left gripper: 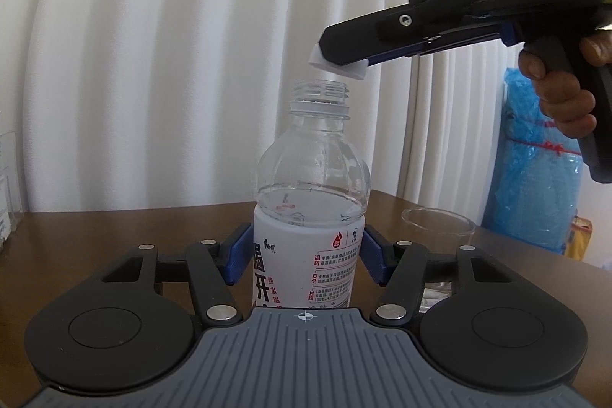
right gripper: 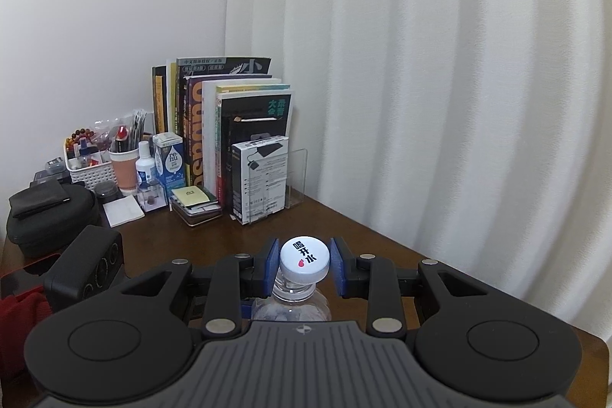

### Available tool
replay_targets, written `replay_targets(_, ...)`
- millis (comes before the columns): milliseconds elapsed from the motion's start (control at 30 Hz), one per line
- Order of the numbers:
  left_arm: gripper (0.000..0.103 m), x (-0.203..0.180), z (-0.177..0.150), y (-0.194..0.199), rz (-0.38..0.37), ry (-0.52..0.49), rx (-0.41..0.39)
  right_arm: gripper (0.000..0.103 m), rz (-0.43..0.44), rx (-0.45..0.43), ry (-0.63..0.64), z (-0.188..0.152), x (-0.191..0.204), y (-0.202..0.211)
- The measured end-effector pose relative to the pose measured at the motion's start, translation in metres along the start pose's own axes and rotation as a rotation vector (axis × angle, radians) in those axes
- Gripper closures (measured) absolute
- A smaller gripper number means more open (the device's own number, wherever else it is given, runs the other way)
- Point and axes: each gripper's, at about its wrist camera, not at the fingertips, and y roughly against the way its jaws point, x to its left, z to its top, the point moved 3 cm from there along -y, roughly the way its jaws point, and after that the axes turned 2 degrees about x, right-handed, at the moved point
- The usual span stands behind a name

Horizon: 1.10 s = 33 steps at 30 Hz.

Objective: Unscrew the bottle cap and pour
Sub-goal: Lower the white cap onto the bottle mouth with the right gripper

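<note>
**Cap off, held above the bottle mouth**

The dark brown wooden bench (left gripper: 114,236) fills the lower field, backed by a white pleated curtain (left gripper: 191,44). At the 9 o'clock side of the right wrist view stands a row of upright books (right gripper: 229,125) beside a white slotted basket of pens (right gripper: 86,163).

The clear plastic water bottle with a white printed label (left gripper: 310,201) stands upright at the centre of the left wrist view, its threaded neck bare. The left tongs (left gripper: 306,255) are clenched on its labelled body, blue pads pressing either side. A clear glass cup (left gripper: 440,228) sits on the bench at the bottle's 3 o'clock, near but apart.

The right tongs (right gripper: 304,260) grasp the round white screw cap (right gripper: 305,259), which hangs tilted just above the mouth, toward 1 o'clock, not touching it.
</note>
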Motion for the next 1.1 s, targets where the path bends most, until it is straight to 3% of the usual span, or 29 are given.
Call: replay_targets(1100,0.044,-0.0004,0.0028,-0.0008,0.013,-0.029,0.007,0.071,0.027,0.031,0.013,0.0007,0.0017,-0.0084)
